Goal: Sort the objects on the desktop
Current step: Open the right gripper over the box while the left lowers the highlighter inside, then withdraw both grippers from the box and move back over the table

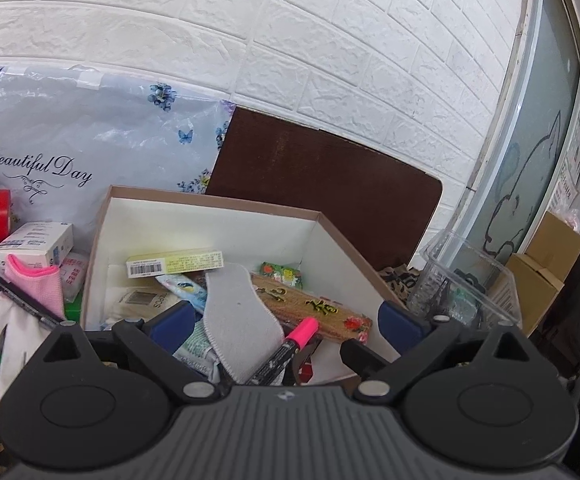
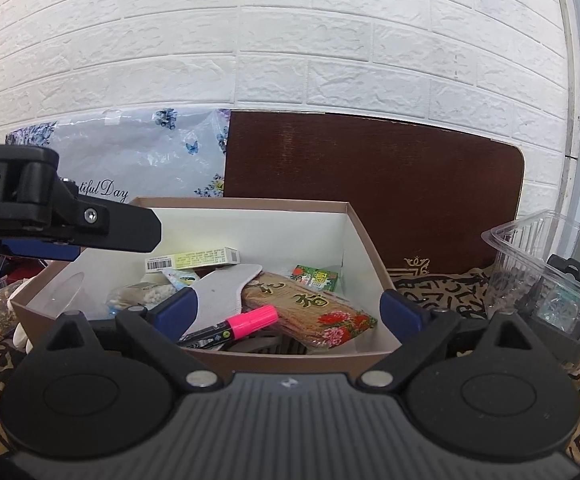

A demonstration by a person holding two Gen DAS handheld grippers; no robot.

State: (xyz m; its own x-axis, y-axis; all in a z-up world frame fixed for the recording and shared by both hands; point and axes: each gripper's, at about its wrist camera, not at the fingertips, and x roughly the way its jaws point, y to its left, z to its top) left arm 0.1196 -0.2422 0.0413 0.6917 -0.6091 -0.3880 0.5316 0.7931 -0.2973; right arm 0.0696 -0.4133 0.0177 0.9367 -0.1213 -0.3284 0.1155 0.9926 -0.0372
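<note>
A brown cardboard box (image 2: 369, 248) with white inner walls sits on a black-and-tan patterned cloth (image 2: 429, 284), in front of a dark brown board (image 2: 369, 184) that leans on the white brick wall (image 2: 290, 40). A floral plastic bag (image 1: 70, 140) printed "Beautiful Day" stands behind the box's left side, and a clear plastic container (image 2: 549, 276) rests just to the box's right.

Inside the box lie a grey insole (image 1: 238, 312), a long incense packet (image 2: 309, 308) with red flowers, a yellow-green carton (image 1: 176, 264) with a barcode, a small green packet (image 2: 315, 278), and a marker with a pink cap (image 2: 234, 326) propped near the front wall.

The left gripper (image 1: 286, 320) hangs over the box with its blue-padded fingers wide apart, holding nothing. The right gripper (image 2: 286, 306) faces the box's front wall, its fingers likewise spread and empty.

Left of the box lie a white carton (image 1: 34, 244), a pink cloth (image 1: 38, 284) and a white glove (image 1: 6, 336).
</note>
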